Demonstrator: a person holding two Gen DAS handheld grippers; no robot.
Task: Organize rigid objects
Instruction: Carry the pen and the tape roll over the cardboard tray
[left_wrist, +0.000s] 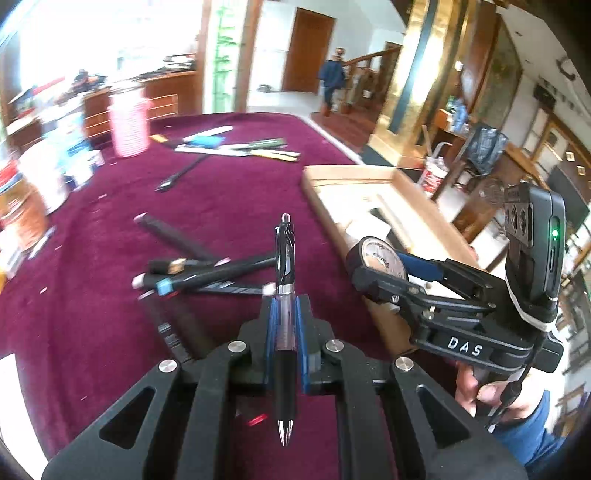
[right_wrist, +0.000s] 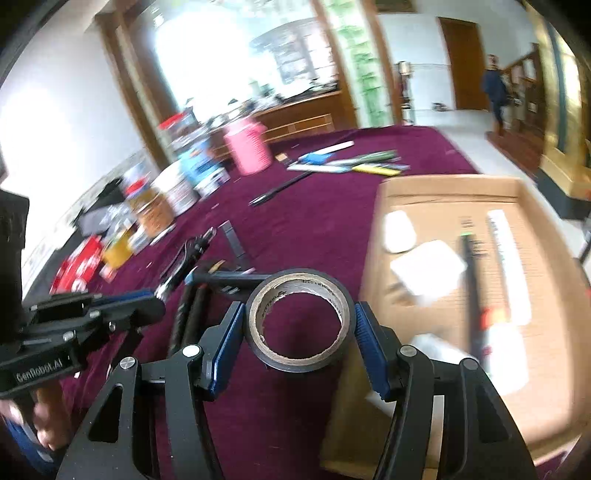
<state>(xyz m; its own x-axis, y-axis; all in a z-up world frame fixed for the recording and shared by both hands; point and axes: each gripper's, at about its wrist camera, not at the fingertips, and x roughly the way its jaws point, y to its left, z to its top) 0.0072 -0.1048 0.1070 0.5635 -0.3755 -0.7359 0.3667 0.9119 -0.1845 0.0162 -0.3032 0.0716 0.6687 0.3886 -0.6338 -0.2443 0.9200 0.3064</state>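
Note:
My left gripper (left_wrist: 285, 306) is shut on a black and clear pen (left_wrist: 285, 295), held above the maroon table (left_wrist: 221, 206). My right gripper (right_wrist: 299, 314) is shut on a black tape roll (right_wrist: 299, 317), also held above the table, near the left edge of a cardboard box (right_wrist: 528, 206). In the left wrist view the right gripper (left_wrist: 373, 266) with the tape roll (left_wrist: 376, 258) is at the right, next to the box (left_wrist: 347, 173). A pile of dark pens and markers (left_wrist: 195, 273) lies on the cloth below and shows in the right wrist view (right_wrist: 207, 273).
The box holds white blocks (right_wrist: 428, 269), a black pen (right_wrist: 471, 280) and a white ruler (right_wrist: 506, 254). A pink cup (right_wrist: 247, 147), cans and packets (right_wrist: 173, 192) line the table's left side. Rulers and pens (left_wrist: 236, 146) lie at the far end.

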